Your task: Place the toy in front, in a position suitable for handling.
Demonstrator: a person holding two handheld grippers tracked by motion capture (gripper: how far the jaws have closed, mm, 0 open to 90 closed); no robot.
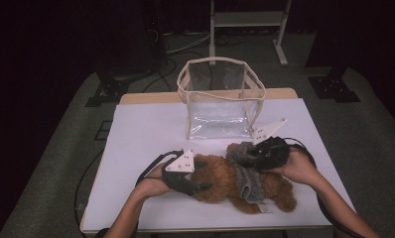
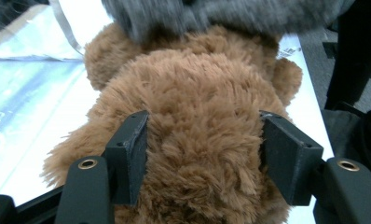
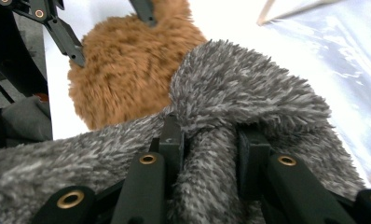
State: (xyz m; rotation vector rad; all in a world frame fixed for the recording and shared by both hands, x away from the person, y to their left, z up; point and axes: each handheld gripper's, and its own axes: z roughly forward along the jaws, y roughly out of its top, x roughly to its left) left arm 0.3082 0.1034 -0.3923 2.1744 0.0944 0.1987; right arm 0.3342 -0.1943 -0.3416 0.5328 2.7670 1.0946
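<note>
Lying on the white table (image 1: 136, 148), a brown teddy (image 1: 225, 181) wears a grey scarf (image 1: 247, 186).

Near the table's front edge, the teddy lies with its head toward the person's left. The left gripper (image 2: 202, 154) has its jaws spread on either side of the head, touching the fur. The right gripper (image 3: 207, 144) is clenched on a fold of the scarf. A clear bag (image 1: 220, 99) with cream trim stands open behind the teddy, near but apart.
</note>
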